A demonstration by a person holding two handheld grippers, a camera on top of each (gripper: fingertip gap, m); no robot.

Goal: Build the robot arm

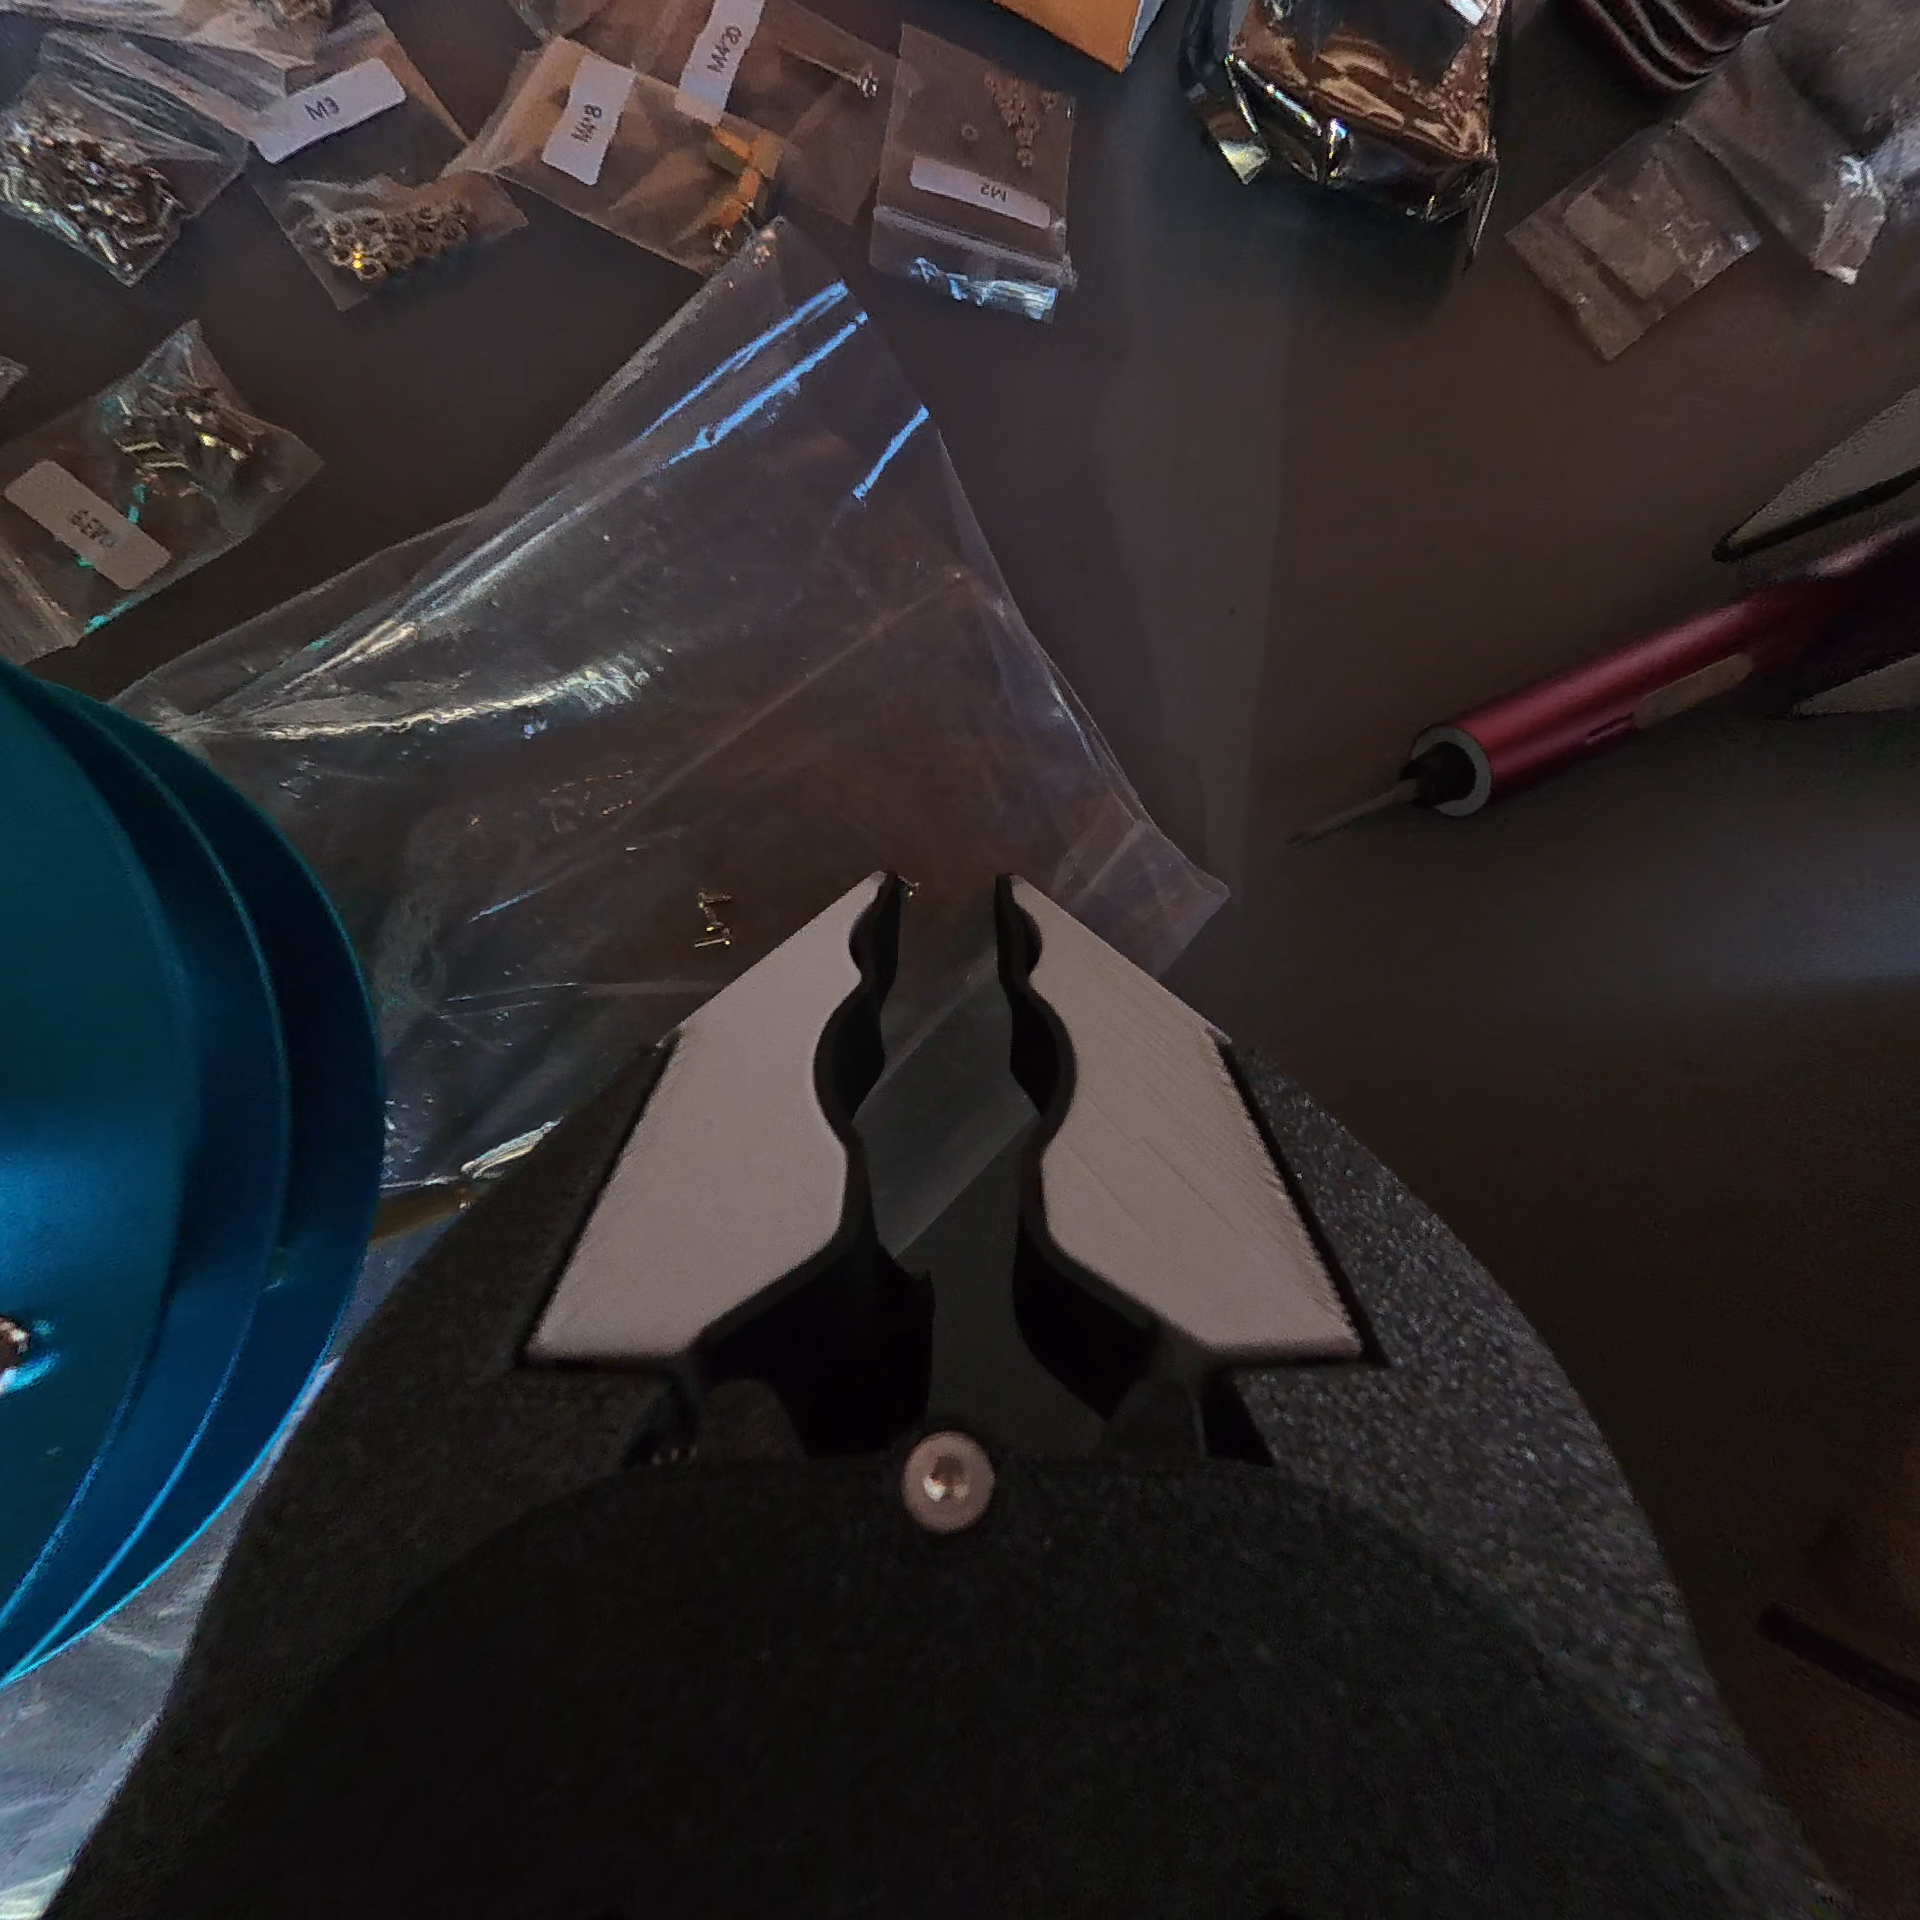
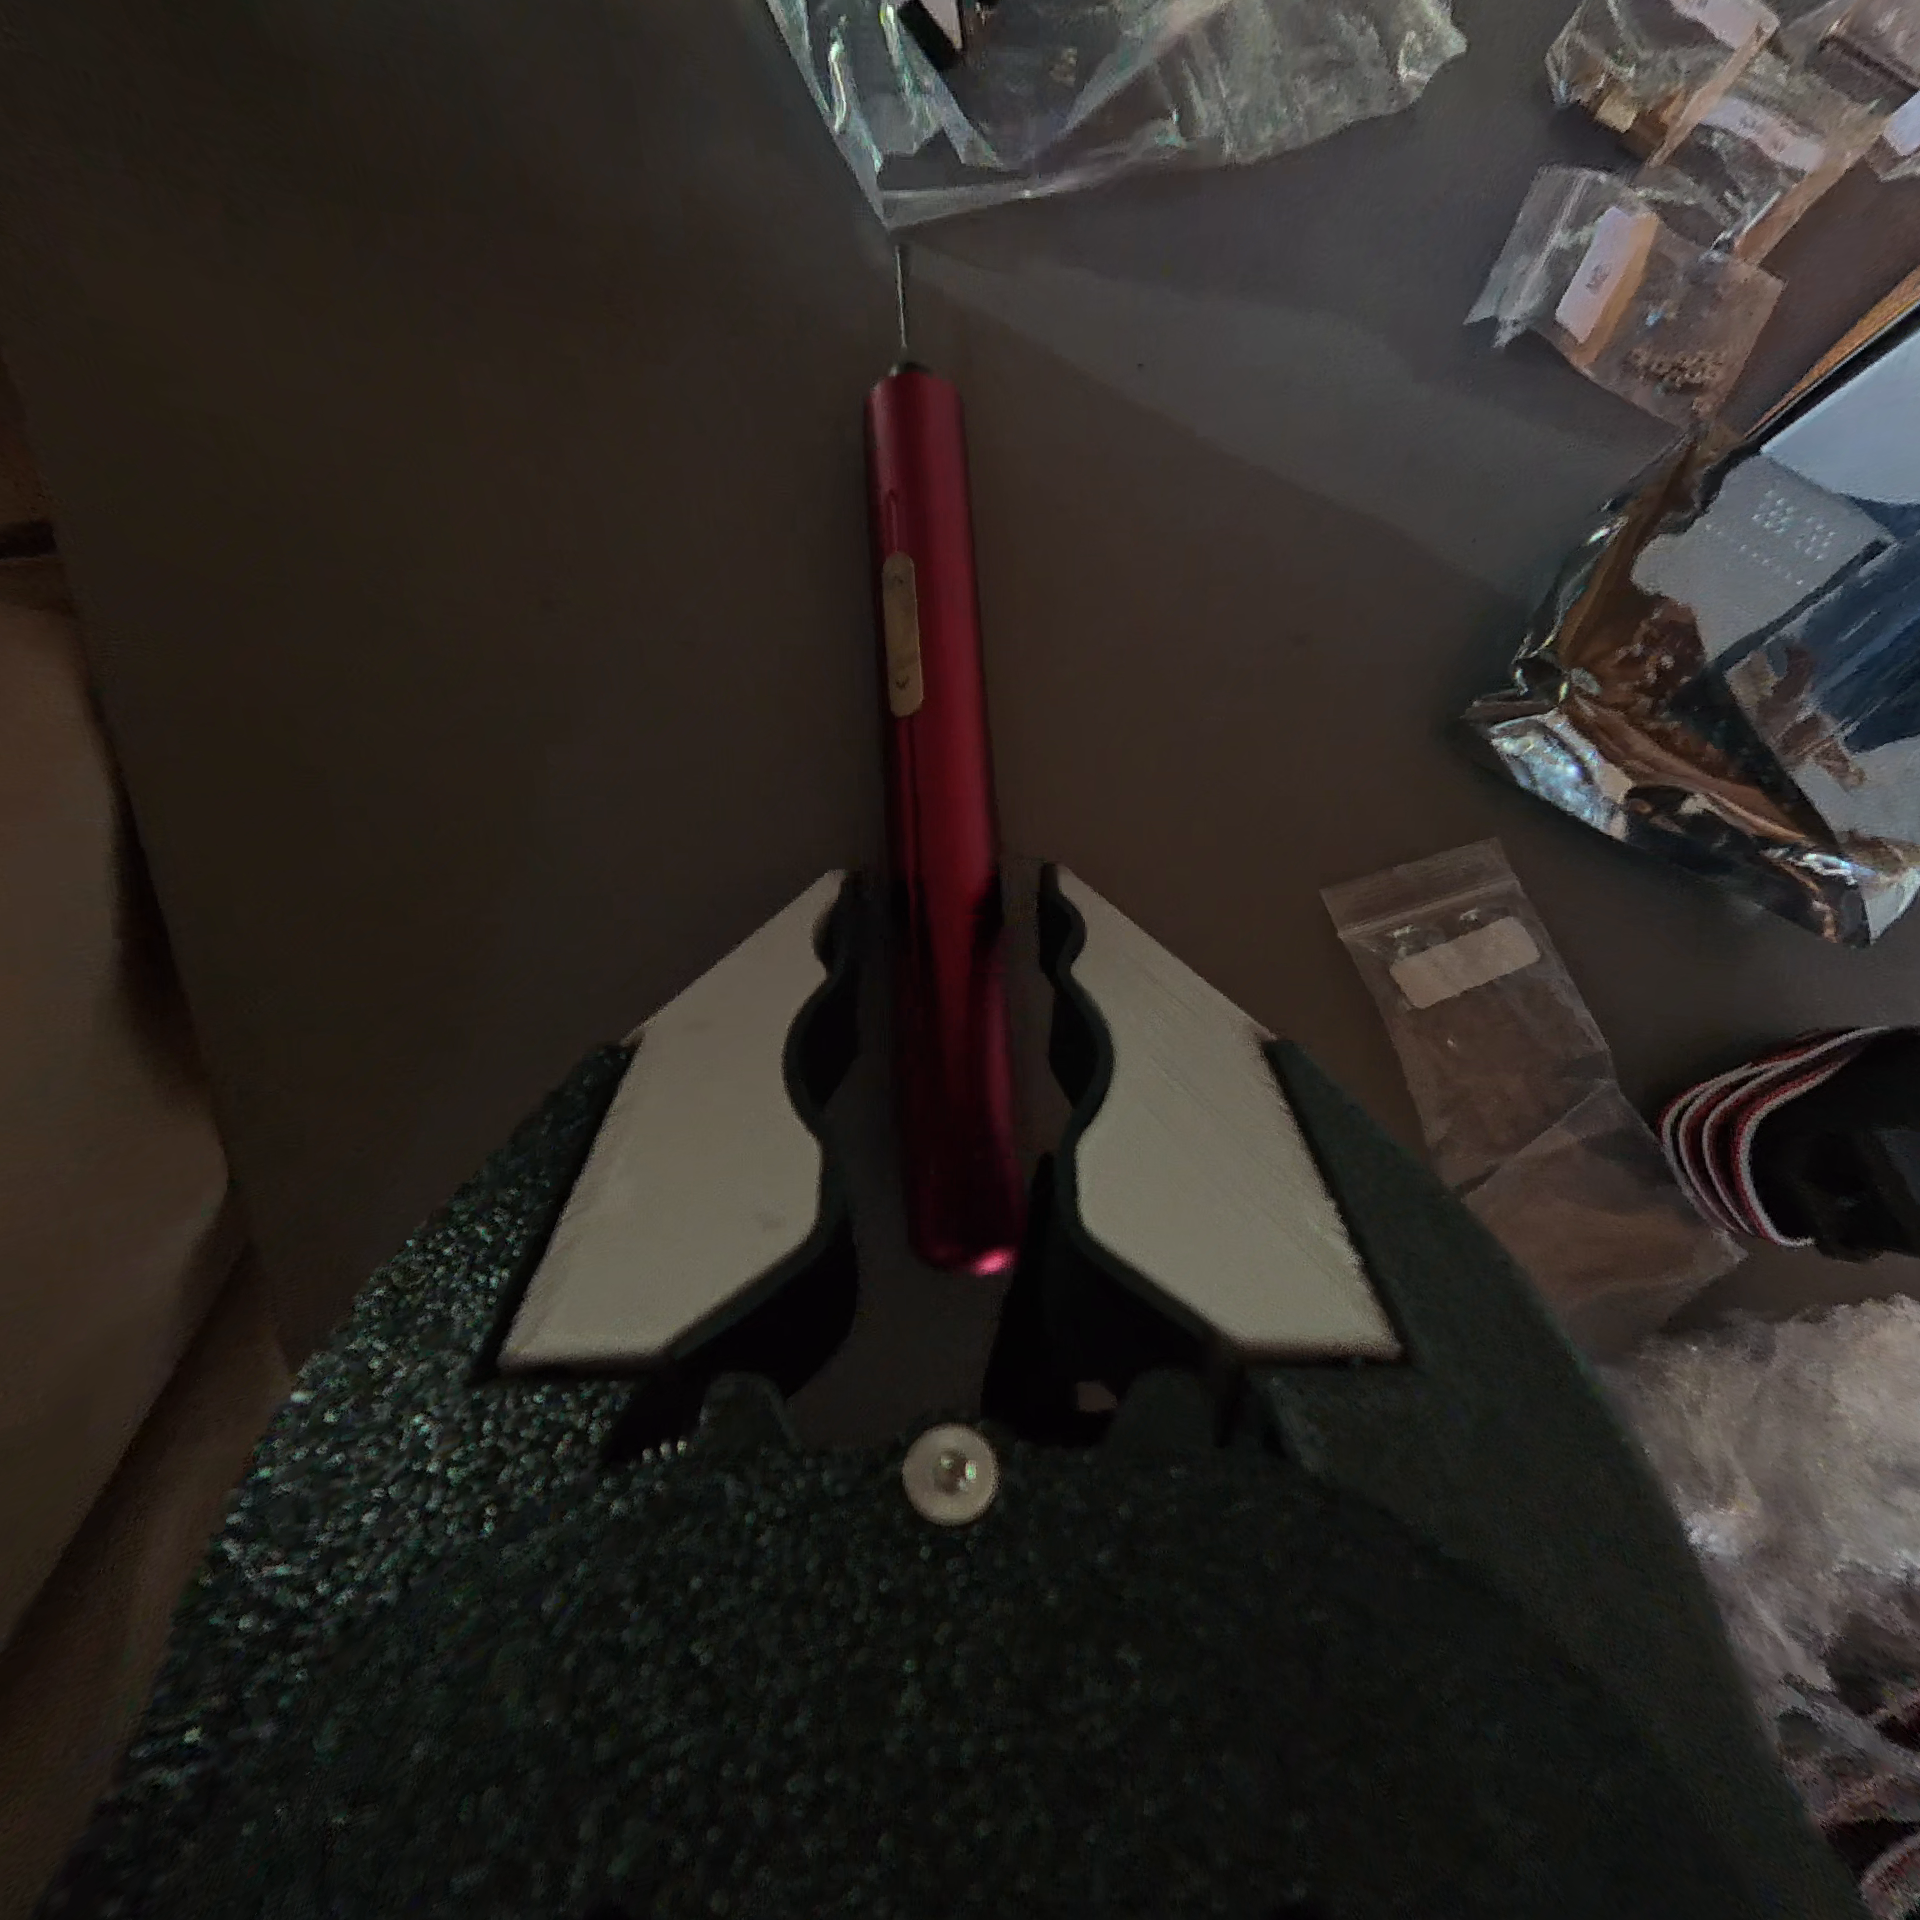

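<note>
1. In the right wrist view, the right gripper (image 2: 948, 883) has a red pen-shaped screwdriver (image 2: 925, 665) lying lengthwise between its two fingers, at the centre of the frame.
2. The tool's rounded rear end sits deep in the gap near the gripper's base; its thin bit points to the upper middle of the frame, towards a clear bag's corner.
3. The jaws flank the barrel closely on both sides, but a dark margin shows along each side, so whether they clamp it cannot be told.
4. In the left wrist view, the same screwdriver appears at the right edge of the frame, its rear end covered by the other gripper's fingers.
5. The left gripper (image 1: 945, 883) has its jaws slightly apart with nothing between them, the tips over a large clear plastic bag (image 1: 644, 644).
6. A few tiny loose screws (image 1: 715, 920) lie on that bag just left of the fingertips.
7. A blue metal spool (image 1: 156, 1091) fills the left edge of the frame, beside the left finger.
8. Small labelled bags of hardware (image 1: 353, 156) lie across the upper left, and a crumpled silver foil pouch (image 1: 1351, 104) lies at the upper right, all on the dark table (image 1: 1455, 1143).
</note>
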